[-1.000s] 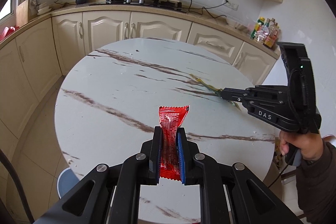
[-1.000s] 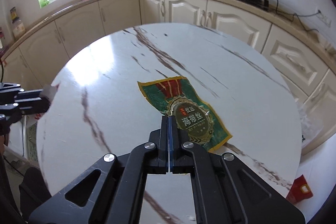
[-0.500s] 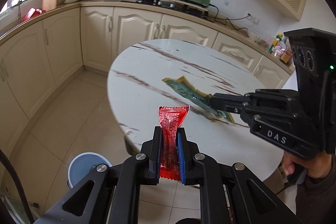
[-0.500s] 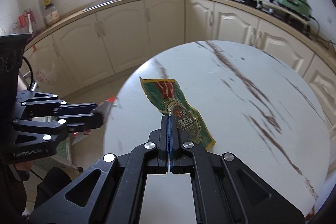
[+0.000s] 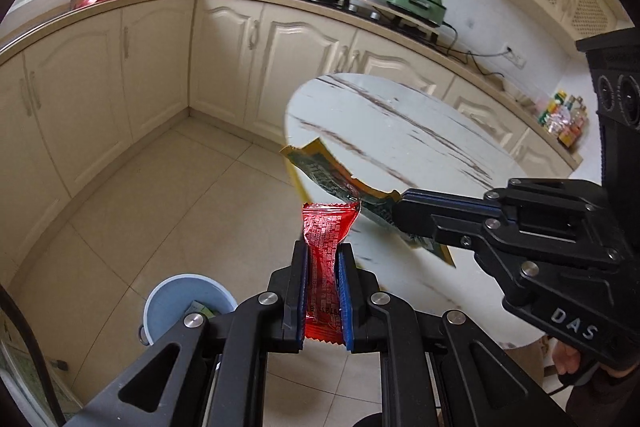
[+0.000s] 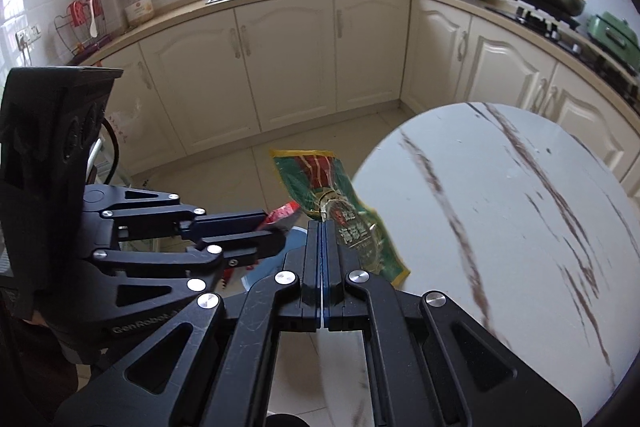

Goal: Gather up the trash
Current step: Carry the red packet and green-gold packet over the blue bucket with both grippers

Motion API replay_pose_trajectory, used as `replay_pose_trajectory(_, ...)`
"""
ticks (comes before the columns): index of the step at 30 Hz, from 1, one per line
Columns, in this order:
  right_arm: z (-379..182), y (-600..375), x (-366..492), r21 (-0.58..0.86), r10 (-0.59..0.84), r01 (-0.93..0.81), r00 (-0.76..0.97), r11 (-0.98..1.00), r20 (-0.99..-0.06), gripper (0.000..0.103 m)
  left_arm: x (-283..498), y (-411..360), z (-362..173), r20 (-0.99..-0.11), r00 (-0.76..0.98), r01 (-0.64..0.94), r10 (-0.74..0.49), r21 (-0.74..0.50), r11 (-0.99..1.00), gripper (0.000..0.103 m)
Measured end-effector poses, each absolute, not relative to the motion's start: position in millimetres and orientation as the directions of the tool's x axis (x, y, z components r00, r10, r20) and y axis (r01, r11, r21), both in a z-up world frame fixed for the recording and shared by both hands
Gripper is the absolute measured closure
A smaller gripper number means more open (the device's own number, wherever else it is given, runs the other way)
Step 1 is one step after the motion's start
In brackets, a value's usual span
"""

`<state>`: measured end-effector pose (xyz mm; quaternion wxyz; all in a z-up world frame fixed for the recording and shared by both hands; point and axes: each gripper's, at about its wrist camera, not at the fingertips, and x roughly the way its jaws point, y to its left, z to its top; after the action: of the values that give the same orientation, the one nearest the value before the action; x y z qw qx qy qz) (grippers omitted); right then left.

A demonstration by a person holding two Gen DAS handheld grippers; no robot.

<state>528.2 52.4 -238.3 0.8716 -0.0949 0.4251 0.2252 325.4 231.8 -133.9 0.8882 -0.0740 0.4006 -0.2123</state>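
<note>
- Left wrist view: the blue bin (image 5: 188, 301) on the floor is partly hidden behind the left gripper's (image 5: 323, 259) frame, so only its near rim and a scrap of pale green inside show; what that scrap is cannot be made out.
- The lower end of the red wrapper (image 5: 327, 247) is covered by the blue pads; the left gripper pinches it at mid-length, its crimped top standing upright above the fingertips, with the bin low and to the left of it.
- The right gripper (image 5: 400, 215) reaches in from the right, pressed shut on one end of the green packet (image 5: 332, 179); the packet's held end is hidden by the black fingers and its print is blurred. It hangs in the air at the near edge of the round marble table (image 5: 400, 131).
- Right wrist view: the right gripper (image 6: 322, 227) has its fingers pressed together on the green packet (image 6: 320, 183), which stretches up and away from the tips, clear of the table (image 6: 500, 207) edge beside it.
- The left gripper (image 6: 276, 231) comes in from the left; only a corner of the red wrapper (image 6: 282, 215) peeks past its fingers, and the bin (image 6: 296, 239) below is mostly blocked by both grippers.
</note>
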Motion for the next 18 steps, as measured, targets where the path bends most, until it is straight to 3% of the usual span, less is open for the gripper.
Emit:
replay_pose_trajectory(10,-261,152,559,0.048,0.383,-0.579,0.472,0.814,-0.794,0.101,322,318,-156,-0.69,0.63,0.183,-0.356,-0.313,0.932,0.093)
replay_pose_trajectory(18,-346,215,603,0.099,0.369,-0.583,0.364,0.806,-0.855,0.101,354,360,-225,-0.781,0.553,0.093,-0.29,-0.288,0.953,0.093)
